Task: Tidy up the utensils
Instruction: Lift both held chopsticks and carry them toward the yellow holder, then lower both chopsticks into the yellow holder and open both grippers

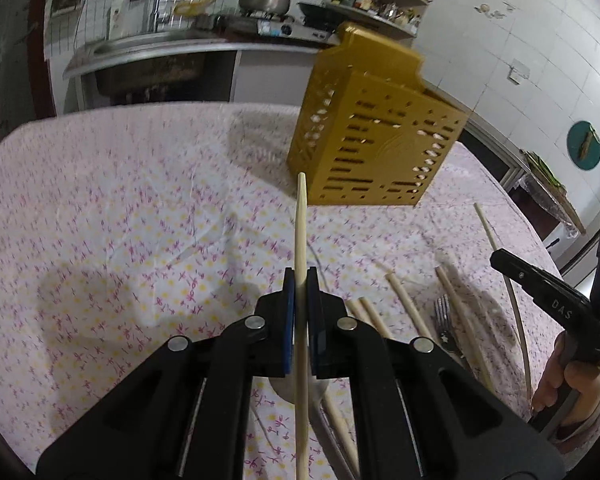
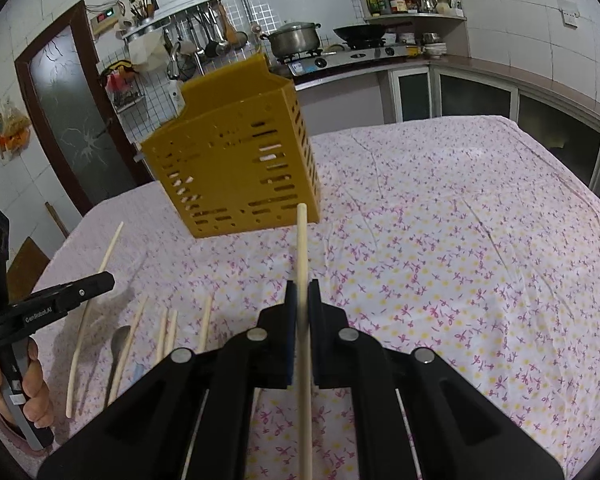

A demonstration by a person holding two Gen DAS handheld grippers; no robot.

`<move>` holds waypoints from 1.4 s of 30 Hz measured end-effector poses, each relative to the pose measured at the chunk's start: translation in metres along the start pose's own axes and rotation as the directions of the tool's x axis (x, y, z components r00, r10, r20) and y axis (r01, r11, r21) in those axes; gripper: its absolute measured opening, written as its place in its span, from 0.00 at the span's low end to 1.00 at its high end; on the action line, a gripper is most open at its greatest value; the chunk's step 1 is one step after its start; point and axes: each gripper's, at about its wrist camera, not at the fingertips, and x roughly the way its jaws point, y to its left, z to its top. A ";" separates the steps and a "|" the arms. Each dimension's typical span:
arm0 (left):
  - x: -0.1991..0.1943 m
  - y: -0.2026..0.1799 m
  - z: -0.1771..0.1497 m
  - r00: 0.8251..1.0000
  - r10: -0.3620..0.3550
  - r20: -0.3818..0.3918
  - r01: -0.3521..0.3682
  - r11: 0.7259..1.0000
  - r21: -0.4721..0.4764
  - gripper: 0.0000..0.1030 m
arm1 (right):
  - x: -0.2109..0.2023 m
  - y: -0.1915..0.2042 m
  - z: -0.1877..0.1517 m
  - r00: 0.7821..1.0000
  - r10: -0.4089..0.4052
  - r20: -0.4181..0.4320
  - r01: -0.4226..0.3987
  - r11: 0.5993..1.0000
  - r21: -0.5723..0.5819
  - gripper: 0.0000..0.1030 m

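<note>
Blue-padded, your left gripper pinches one pale round wooden chopstick; your right gripper pinches another. Beyond stands the slotted mustard plastic holder on flowered cloth. Only the left view shows the steel fork.

Home kitchen — stove, pot, sink.
</note>
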 end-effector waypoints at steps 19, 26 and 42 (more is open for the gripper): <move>-0.068 -0.038 0.023 0.991 -0.024 0.132 0.016 0.998 0.061 0.04 | -0.063 0.012 0.008 0.976 0.103 0.194 -0.107 0.994 0.010 0.06; -0.079 -0.053 0.043 0.982 -0.029 0.185 0.009 0.994 0.108 0.04 | -0.064 0.014 0.035 0.973 0.118 0.198 -0.122 0.993 0.009 0.06; -0.083 -0.073 0.119 0.967 -0.051 0.248 0.015 0.990 0.143 0.04 | -0.068 0.045 0.107 0.914 0.152 0.376 -0.117 0.986 -0.114 0.06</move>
